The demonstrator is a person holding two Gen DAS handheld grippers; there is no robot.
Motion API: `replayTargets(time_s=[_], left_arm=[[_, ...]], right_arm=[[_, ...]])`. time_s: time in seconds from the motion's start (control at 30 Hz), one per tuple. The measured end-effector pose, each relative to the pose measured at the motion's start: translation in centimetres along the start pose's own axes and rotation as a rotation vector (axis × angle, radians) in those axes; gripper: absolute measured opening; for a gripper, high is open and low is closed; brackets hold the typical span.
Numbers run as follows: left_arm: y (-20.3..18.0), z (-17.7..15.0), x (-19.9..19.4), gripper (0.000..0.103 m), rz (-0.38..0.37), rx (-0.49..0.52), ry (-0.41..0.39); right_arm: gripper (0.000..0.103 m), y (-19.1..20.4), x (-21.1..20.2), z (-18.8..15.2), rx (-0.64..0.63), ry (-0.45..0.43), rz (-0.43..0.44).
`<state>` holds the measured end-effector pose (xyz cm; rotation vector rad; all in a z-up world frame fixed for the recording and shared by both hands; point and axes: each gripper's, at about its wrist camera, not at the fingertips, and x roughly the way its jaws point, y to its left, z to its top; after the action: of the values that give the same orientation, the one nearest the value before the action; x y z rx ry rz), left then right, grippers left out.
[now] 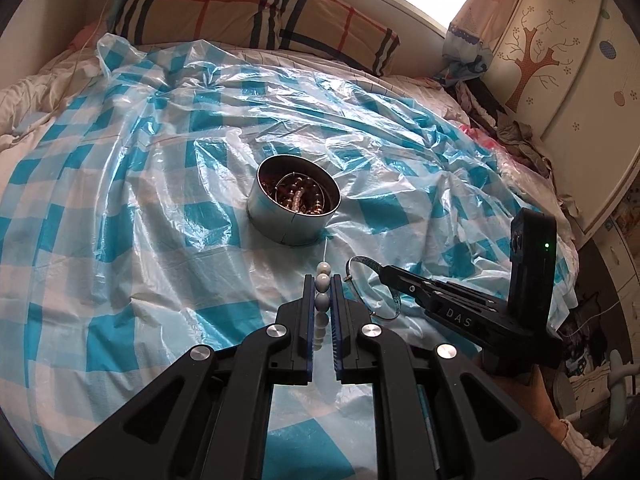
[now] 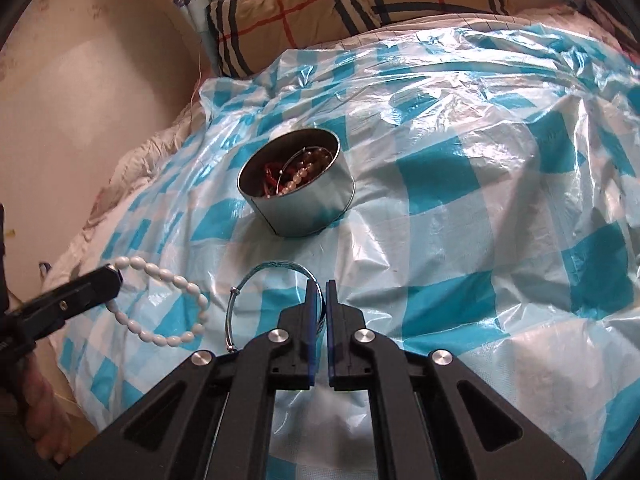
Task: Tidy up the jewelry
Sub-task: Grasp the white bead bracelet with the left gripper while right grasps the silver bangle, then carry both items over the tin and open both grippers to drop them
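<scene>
The tin on the sheet already holds several pieces. Two remain outside it: the left gripper is clamped on the bead bracelet, the right gripper on the bangle. Both appear lifted, though the view is unclear.

Both cams sit on my wrists, looking forward and steeply down along each claw, close over the bed. Left view faces the tin from its near side, right view likewise. Shared: tin, checked plastic sheet, plaid pillow.
</scene>
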<state>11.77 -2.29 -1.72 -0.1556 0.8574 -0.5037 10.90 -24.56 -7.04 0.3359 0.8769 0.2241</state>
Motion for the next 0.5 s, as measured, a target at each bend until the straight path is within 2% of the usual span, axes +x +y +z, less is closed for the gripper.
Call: replayTargets(time_s=[0.13, 0.27, 0.37, 0.5], left_arm=[[-0.1, 0.7, 0.5, 0.007, 0.038, -0.038, -0.067], [-0.7, 1.3, 1.0, 0.007, 0.073, -0.051, -0.139], [-1.2, 1.9, 1.2, 0.007, 0.092, -0.049, -0.181], [-2.1, 2.7, 1.5, 0.007, 0.119, -0.030, -0.222]], right_arm=[[0.005, -3.1, -1.0, 0.5, 0.193, -0.059, 0.167], [0.005, -4.5, -1.6, 0.9, 0.318, -0.122, 0.343], [0.005, -4.3, -1.7, 1.4, 0.345, -0.148, 0.394], [0.005, -3.4, -2.1, 2.2, 0.336, -0.190, 0.419]])
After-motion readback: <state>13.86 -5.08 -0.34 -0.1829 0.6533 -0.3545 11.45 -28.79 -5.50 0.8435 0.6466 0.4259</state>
